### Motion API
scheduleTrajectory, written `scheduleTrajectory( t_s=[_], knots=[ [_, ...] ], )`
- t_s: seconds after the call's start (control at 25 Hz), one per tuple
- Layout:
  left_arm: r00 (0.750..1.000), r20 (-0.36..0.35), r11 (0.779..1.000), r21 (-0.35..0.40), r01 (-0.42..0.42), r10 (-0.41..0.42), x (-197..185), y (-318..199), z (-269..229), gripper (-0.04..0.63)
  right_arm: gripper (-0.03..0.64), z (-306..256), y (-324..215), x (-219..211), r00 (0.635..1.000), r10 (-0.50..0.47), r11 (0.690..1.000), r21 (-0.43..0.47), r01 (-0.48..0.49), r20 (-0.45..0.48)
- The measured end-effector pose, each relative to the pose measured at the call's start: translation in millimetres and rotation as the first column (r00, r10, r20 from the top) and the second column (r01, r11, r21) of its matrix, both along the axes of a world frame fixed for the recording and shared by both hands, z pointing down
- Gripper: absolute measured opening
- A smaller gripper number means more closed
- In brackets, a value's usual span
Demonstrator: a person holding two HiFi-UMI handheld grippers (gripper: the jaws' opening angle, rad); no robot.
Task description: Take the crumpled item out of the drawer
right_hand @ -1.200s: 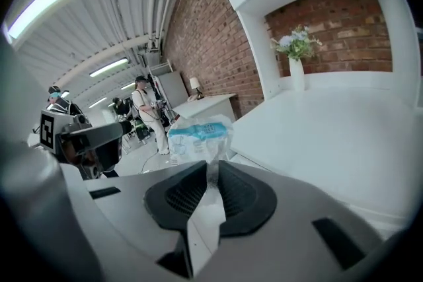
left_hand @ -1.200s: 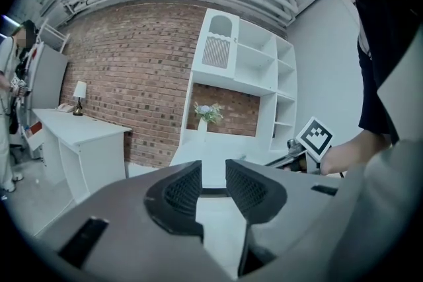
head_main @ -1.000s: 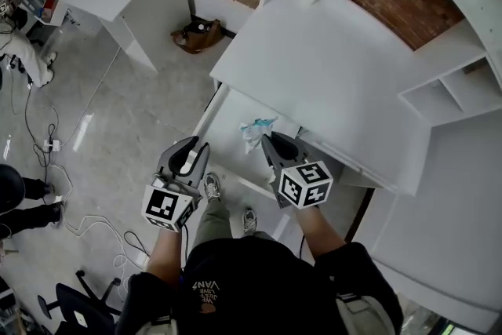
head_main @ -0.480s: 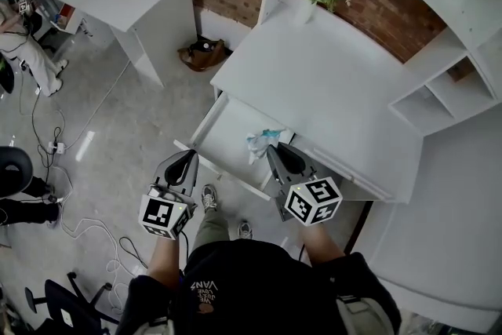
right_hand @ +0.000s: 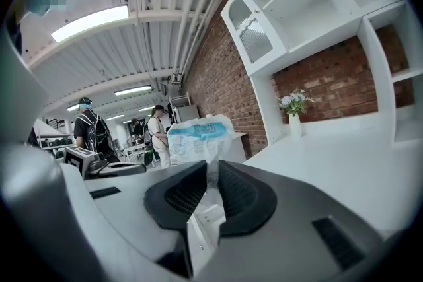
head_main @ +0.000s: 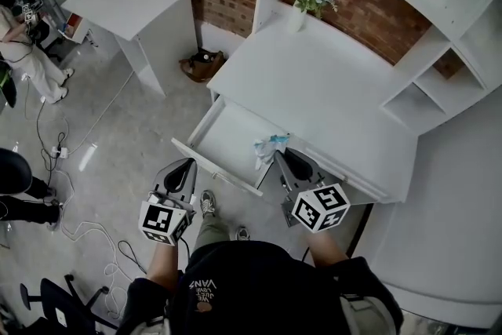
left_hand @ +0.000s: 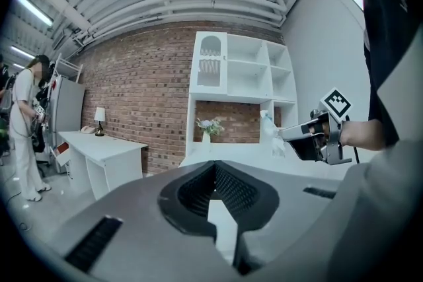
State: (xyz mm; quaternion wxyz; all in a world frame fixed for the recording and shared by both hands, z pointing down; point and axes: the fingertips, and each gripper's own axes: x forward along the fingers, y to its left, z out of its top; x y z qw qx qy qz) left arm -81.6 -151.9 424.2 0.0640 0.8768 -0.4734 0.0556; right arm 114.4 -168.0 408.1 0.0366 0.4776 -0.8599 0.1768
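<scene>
The crumpled item [head_main: 269, 150], a white and blue plastic wrapper, is pinched in my right gripper [head_main: 281, 159] above the right end of the open white drawer [head_main: 227, 133]. In the right gripper view the crumpled item [right_hand: 198, 141] sticks up from between the pressed jaws of the right gripper [right_hand: 210, 172]. My left gripper [head_main: 184, 171] hangs in front of the drawer's front panel, over the floor, shut and empty. In the left gripper view the left gripper [left_hand: 215, 189] has its jaws together, and the right gripper [left_hand: 305, 139] shows at the right, holding the crumpled item [left_hand: 268, 130].
The drawer belongs to a white desk [head_main: 329, 90] with a vase of flowers [head_main: 300, 2] and shelves [head_main: 427, 86] against a brick wall. A second white table [head_main: 137, 0] stands at the left. Cables [head_main: 86, 223] lie on the floor, and a person [head_main: 27, 51] stands far left.
The left gripper's jaws have gone from open to shut and it has drawn back from the drawer. The right gripper has carried the crumpled item toward the drawer's right front corner.
</scene>
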Motion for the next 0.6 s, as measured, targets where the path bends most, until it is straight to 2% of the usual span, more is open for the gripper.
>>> scheduleTrajectory(
  t_s=[0.36, 0.6],
  knots=[
    [1.000, 0.012, 1.000, 0.019, 0.021, -0.021, 10, 27, -13, 0.007, 0.052, -28, 22, 26, 1.000, 0.018, 0.999, 0.047, -0.019, 0.019],
    [0.999, 0.025, 0.999, 0.028, 0.034, -0.035, 9, 38, -23, 0.006, 0.052, -45, 32, 29, 1.000, 0.015, 0.996, 0.086, -0.017, 0.021]
  ],
)
